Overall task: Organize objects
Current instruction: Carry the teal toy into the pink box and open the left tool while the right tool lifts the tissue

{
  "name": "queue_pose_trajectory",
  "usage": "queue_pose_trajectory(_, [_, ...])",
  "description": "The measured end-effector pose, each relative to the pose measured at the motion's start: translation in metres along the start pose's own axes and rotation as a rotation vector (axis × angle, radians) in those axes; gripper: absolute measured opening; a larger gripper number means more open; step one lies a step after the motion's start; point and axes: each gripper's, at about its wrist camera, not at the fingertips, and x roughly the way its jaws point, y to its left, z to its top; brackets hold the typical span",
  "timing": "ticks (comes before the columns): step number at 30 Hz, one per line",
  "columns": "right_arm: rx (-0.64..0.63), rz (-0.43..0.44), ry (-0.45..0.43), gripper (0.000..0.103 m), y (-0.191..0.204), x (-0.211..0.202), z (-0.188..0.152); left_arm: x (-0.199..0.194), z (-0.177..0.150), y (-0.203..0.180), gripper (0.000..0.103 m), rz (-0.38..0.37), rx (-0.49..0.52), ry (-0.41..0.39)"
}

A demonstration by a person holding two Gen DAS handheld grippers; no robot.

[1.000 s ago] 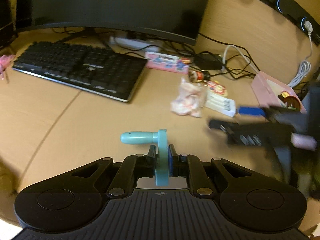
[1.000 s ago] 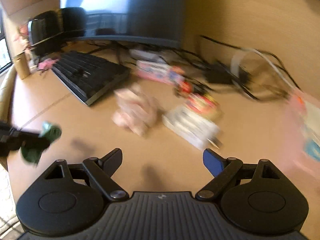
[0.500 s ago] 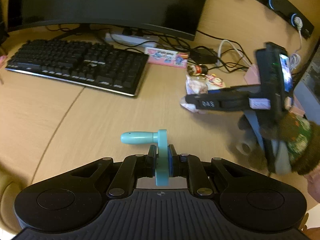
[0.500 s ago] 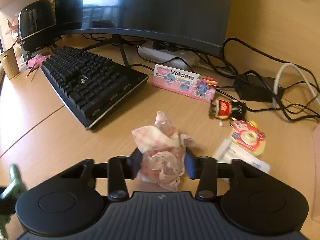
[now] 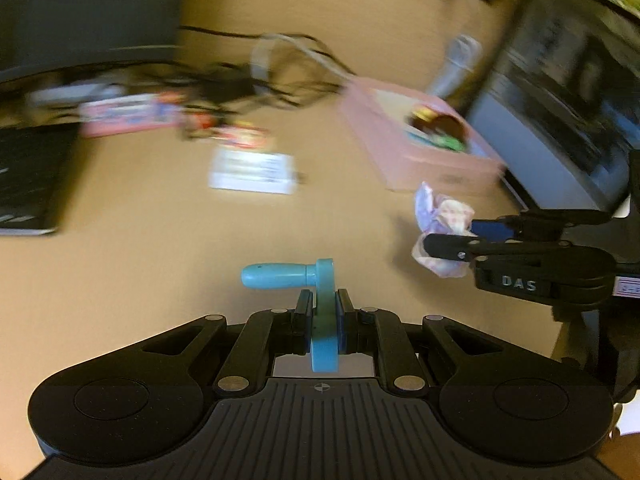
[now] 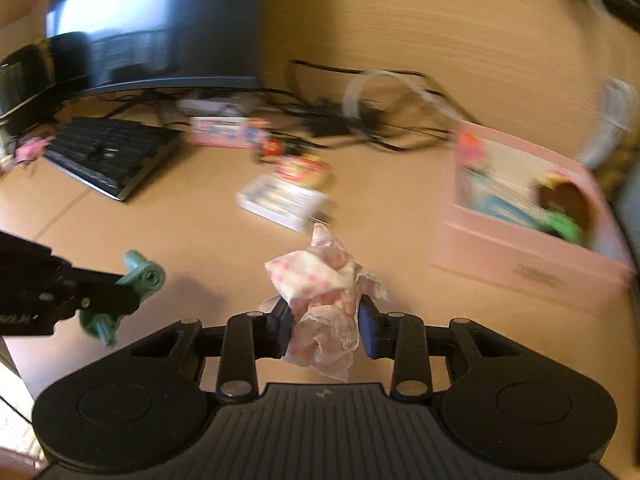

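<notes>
My left gripper [image 5: 323, 312] is shut on a teal plastic crank handle [image 5: 296, 280], whose grip sticks out to the left above the desk. The same teal handle [image 6: 142, 276] shows at the left of the right wrist view, clamped in the left gripper [image 6: 120, 292]. My right gripper [image 6: 324, 328] is shut on a crumpled pink-checked wrapper [image 6: 320, 280] and holds it off the desk. In the left wrist view that wrapper [image 5: 442, 220] hangs in the right gripper [image 5: 444, 236], just in front of the pink box [image 5: 420, 160]. The pink box [image 6: 520, 240] is open-topped with several items inside.
A white flat packet [image 6: 284, 200] lies mid-desk with a small red-yellow item [image 6: 300, 168] behind it. A pink carton [image 6: 228, 132], tangled black cables [image 6: 340, 120], a black keyboard [image 6: 108, 152] and a monitor [image 6: 160, 32] stand further back. A dark screen [image 5: 572, 100] rises right of the box.
The right gripper closed on the wrapper, lifted it off the desk and carried it right, toward the pink box. The left gripper swung right too, still clamping the teal handle.
</notes>
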Motion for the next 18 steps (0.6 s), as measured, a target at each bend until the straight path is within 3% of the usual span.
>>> queue_pose_trajectory(6, [0.115,-0.115,0.013,0.033,-0.06,-0.044,-0.037,0.047,0.017,-0.061,0.014,-0.124,0.11,0.061])
queue_pose_trajectory(10, [0.177,-0.166,0.015,0.033,-0.095,-0.062,-0.054,0.067,0.034,-0.096,0.014,-0.176,0.155,0.058])
queue_pose_trajectory(18, [0.274,-0.176,-0.029,0.033,-0.15,-0.077,-0.072,0.085,0.096,-0.134,0.014,-0.172,0.197,-0.004])
